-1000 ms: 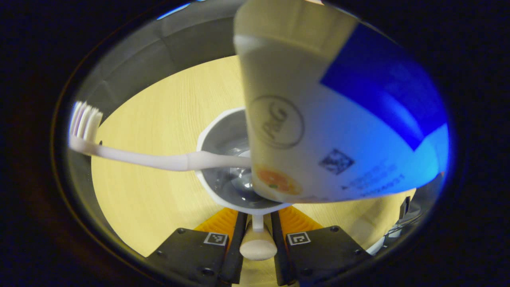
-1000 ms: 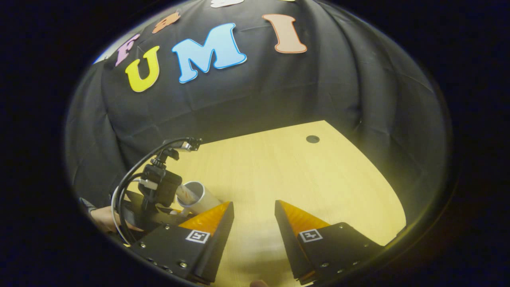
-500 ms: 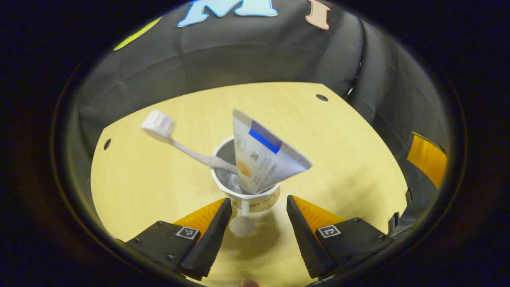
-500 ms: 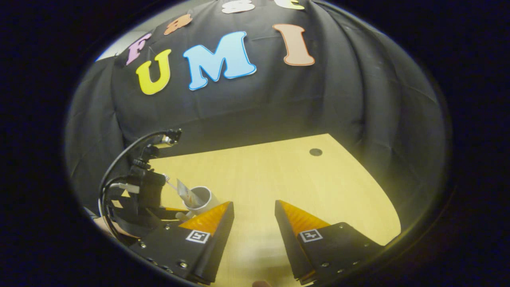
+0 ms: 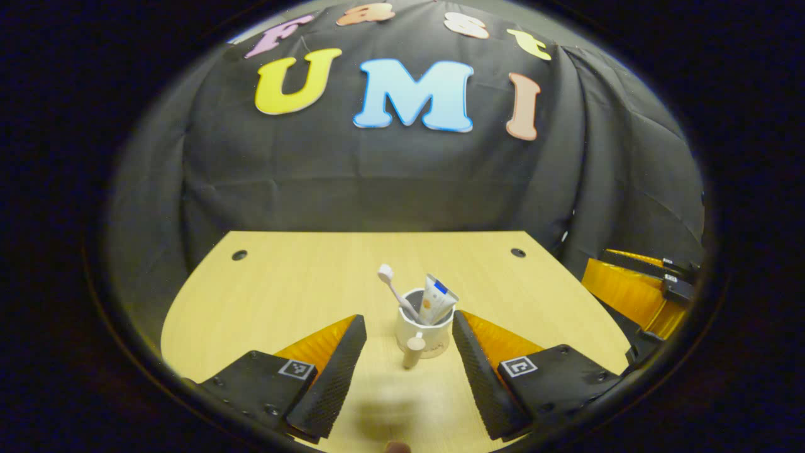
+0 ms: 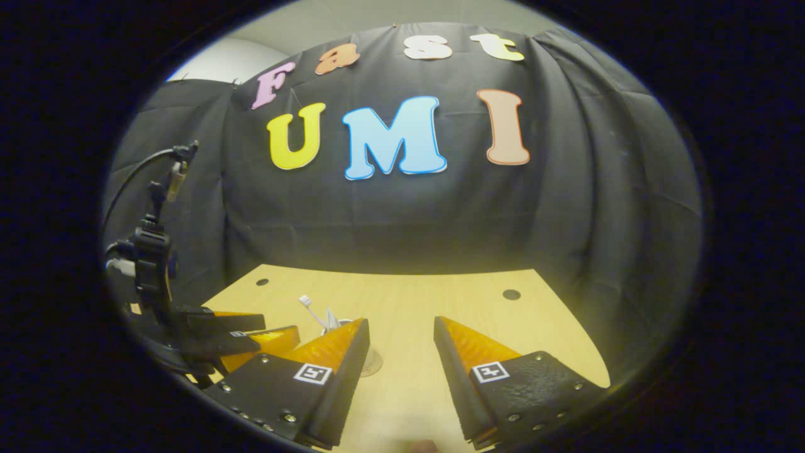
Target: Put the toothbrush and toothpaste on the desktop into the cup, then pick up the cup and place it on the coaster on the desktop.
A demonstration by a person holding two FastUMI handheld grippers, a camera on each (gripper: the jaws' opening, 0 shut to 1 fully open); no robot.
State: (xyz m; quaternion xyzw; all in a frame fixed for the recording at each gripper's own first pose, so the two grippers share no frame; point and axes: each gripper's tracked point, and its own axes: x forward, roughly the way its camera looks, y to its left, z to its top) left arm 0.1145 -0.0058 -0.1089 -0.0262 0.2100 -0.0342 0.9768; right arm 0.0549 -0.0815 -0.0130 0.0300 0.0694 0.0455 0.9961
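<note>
**Cup loaded and standing free between open fingers**

Taking the small white ceramic cup [image 5: 425, 332] as the landmark: the left gripper [image 5: 407, 358] is flanking it with fingers spread wide, not touching it. One white plastic toothbrush [image 5: 396, 292] is leaning out to the cup's left, and one white-and-blue toothpaste tube [image 5: 436, 299] is standing inside on its right. Whether the cup is sitting on the coaster cannot be told. Far right of the cup, the right gripper [image 6: 400, 343] is hanging empty, fingers apart, above the pale wooden desktop [image 5: 283, 296].

The cup is looking top-heavy; a finger brushing it could tip it and spill both items.

Count: one cup, one toothbrush, one tube, two grippers
</note>
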